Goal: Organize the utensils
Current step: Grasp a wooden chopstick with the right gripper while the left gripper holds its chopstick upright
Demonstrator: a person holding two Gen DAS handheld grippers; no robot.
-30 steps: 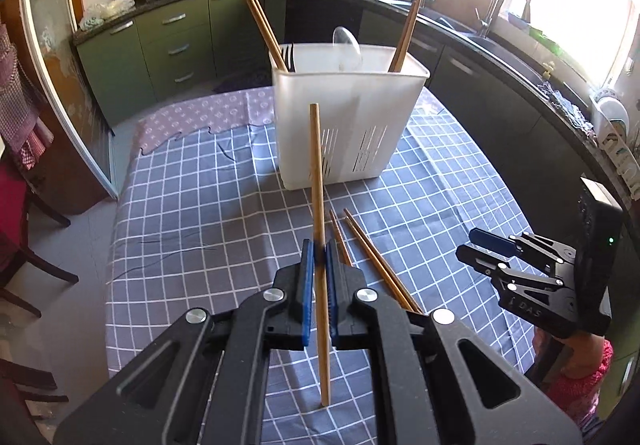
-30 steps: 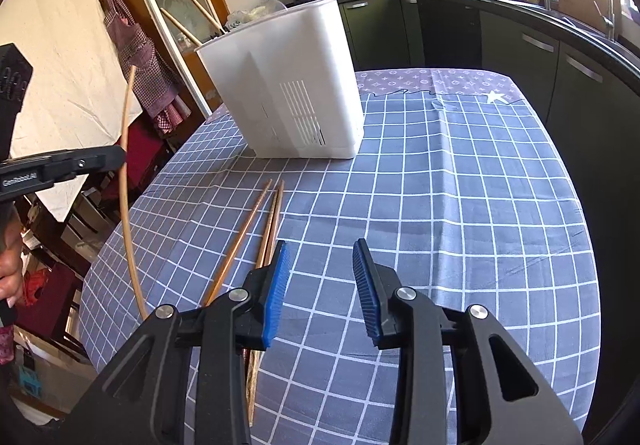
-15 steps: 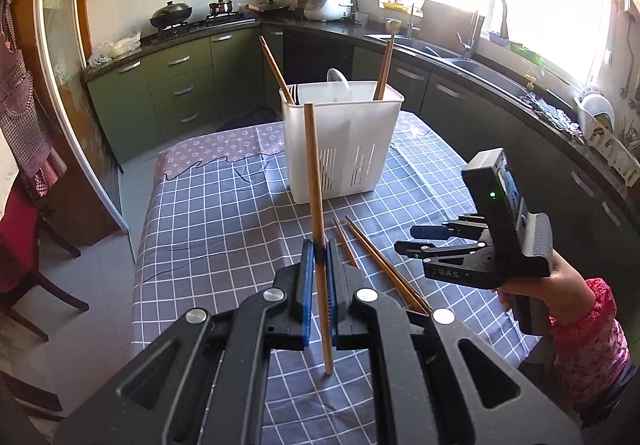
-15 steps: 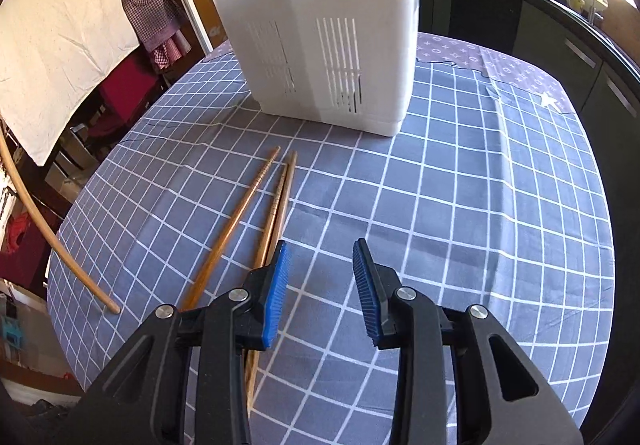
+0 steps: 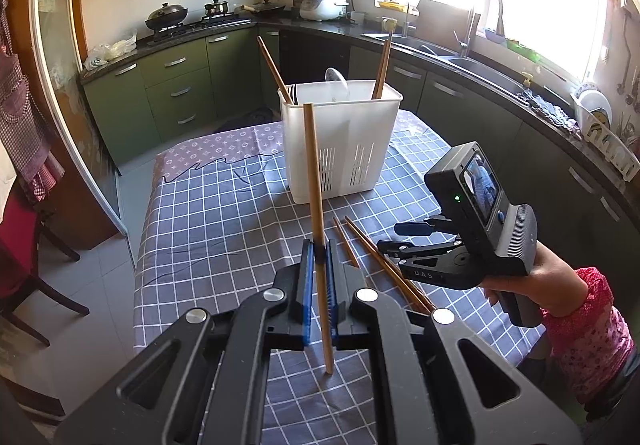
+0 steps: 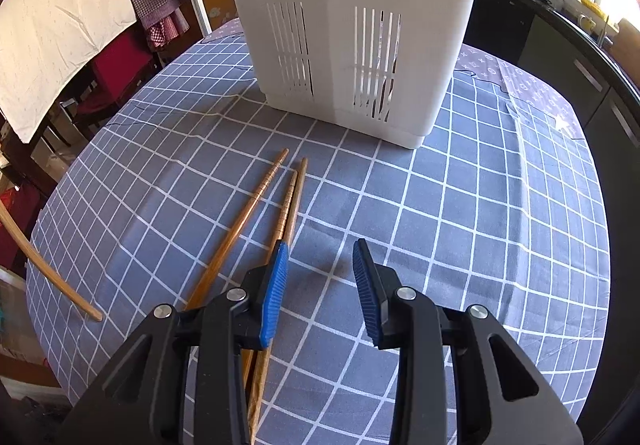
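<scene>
A blue checked tablecloth [image 6: 460,205] carries a slotted white plastic caddy [image 5: 344,141]. Before it, the left gripper [image 5: 318,277] pinches one wooden chopstick [image 5: 314,181] upright; the right gripper [image 6: 320,285] hovers spread beside three loose chopsticks [image 6: 256,213], their near ends hidden.

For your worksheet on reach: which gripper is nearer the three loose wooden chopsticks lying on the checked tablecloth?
Right. The right gripper hovers just beside the chopsticks; the left gripper is farther back.

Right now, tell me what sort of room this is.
A home kitchen, most likely: a gas stove with pots on the counter, a sink with a faucet under the window, and a rice cooker in the corner.
</scene>
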